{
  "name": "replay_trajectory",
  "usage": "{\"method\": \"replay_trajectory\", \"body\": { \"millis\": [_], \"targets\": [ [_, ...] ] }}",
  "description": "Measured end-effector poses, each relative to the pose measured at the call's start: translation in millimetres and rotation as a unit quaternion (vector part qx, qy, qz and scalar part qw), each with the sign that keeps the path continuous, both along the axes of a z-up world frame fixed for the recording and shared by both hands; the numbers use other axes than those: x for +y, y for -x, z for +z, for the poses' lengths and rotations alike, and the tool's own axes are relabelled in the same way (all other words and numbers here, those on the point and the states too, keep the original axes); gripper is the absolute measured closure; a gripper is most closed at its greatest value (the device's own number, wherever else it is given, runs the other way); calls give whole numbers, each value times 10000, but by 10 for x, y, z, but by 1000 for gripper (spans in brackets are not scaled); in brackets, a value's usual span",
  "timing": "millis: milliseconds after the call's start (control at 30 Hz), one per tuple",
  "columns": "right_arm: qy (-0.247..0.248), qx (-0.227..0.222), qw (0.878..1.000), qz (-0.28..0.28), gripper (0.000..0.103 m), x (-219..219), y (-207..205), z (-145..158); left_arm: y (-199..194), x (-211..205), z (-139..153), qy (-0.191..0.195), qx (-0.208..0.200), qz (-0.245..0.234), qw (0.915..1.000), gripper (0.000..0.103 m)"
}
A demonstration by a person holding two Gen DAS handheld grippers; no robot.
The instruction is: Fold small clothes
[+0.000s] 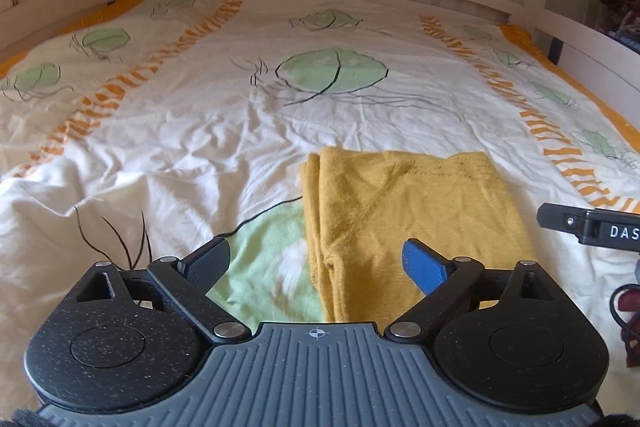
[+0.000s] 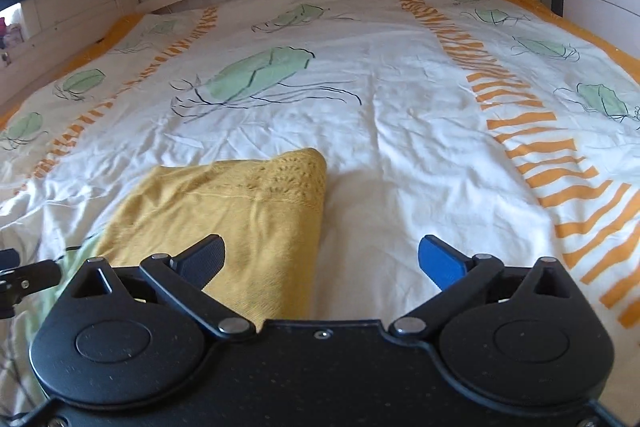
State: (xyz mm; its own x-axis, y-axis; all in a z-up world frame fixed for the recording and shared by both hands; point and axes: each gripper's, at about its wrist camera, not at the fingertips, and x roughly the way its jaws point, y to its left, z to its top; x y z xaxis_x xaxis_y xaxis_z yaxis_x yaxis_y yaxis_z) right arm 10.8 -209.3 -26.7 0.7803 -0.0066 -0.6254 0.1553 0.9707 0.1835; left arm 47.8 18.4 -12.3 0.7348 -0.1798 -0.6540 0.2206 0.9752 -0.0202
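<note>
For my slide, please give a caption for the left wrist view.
Open left hand-held gripper above a folded yellow garment lying on a patterned bedspread.

Right gripper [image 2: 322, 261] open wide above bed [image 2: 400, 115], gripping nothing; folded mustard garment [image 2: 240, 211] lying flat below black finger [image 2: 204, 259].

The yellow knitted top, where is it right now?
The folded yellow knitted top lies flat on the bed cover, near its front edge. It shows low and right of centre in the left wrist view, lower left in the right wrist view.
</note>
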Motion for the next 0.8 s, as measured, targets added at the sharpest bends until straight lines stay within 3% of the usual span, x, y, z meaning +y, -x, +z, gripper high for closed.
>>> {"method": "replay_trajectory", "body": {
  "millis": [200, 367, 567, 800],
  "targets": [
    [-299, 205, 9993, 124, 0, 31, 279, 93, 196, -151, 140, -590, 29, 183, 9981, 9],
    [-112, 389, 9991, 157, 1, 137, 482, 119, 304, -224, 114, -924, 67, 255, 9954, 10],
    [295, 640, 9972, -257, 1, 170, 561, 156, 310, -200, 71, -808, 339, 294, 9957, 10],
    [45, 647, 9979, -84, 1, 204, 555, 129, 291, -116, -5, -736, 630, 455, 9943, 10]
  ]
}}
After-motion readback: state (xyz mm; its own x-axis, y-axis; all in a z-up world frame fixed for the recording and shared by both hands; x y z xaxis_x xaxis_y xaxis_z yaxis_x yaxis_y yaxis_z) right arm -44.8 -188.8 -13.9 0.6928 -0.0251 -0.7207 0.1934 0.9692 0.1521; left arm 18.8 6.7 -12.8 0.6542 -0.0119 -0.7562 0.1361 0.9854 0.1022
